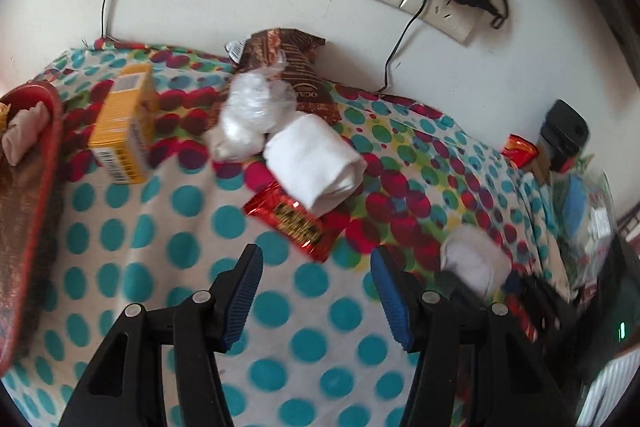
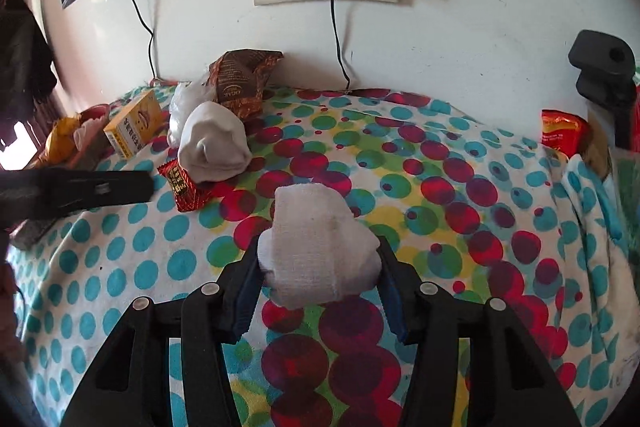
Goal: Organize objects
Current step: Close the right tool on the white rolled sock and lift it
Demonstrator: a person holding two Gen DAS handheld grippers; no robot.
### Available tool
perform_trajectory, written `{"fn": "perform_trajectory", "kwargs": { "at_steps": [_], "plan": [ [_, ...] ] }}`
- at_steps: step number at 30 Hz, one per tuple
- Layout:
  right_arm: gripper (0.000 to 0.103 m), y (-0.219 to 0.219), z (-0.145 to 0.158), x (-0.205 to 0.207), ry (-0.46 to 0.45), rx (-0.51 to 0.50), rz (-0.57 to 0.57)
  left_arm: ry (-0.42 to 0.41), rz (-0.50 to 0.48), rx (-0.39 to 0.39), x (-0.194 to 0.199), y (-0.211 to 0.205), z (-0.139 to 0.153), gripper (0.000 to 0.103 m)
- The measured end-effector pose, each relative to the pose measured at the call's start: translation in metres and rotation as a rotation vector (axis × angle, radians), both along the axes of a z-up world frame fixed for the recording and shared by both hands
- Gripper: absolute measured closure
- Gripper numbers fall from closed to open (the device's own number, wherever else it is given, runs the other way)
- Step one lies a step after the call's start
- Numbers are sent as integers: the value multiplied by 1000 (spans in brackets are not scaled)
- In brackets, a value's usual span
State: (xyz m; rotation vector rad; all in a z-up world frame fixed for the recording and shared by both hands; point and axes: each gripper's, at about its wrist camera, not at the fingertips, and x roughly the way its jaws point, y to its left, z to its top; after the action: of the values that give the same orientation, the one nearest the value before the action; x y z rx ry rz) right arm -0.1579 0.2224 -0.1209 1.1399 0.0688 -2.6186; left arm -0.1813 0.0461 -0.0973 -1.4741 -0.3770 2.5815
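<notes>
the right tool (image 2: pixel 318 281) pinches a rolled white sock (image 2: pixel 316 247) above the dotted table (image 2: pixel 460 227); soft, light, squashy, best gripped across its middle. the left tool (image 1: pixel 316 293) hangs spread and empty near a red packet (image 1: pixel 294 221) and another rolled sock (image 1: pixel 316 163).

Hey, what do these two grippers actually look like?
Both match: the left gripper and right gripper have black plastic linkage arms with triangular cutouts, round silver pivot pins, and jaws lined with ribbed blue pads. No cables, sleeves or markings show on them.
</notes>
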Motion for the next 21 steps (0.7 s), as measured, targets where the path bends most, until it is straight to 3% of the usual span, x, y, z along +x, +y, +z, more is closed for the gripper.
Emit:
{"fn": "perform_trajectory", "kwargs": {
  "at_steps": [4,9,17,21],
  "plan": [
    [51,-6,2,3,18,15,25,-57,69,36,-19,3,-11,45],
    [43,-8,3,6,26,12,41,-115,130,-4,-34,2,-26,45],
    [42,1,-3,-3,-35,-44,32,-82,111,-107,-38,13,-29,46],
    [48,0,-4,-5,-48,-50,37,-54,58,-164,-30,16,-29,64]
  ]
}}
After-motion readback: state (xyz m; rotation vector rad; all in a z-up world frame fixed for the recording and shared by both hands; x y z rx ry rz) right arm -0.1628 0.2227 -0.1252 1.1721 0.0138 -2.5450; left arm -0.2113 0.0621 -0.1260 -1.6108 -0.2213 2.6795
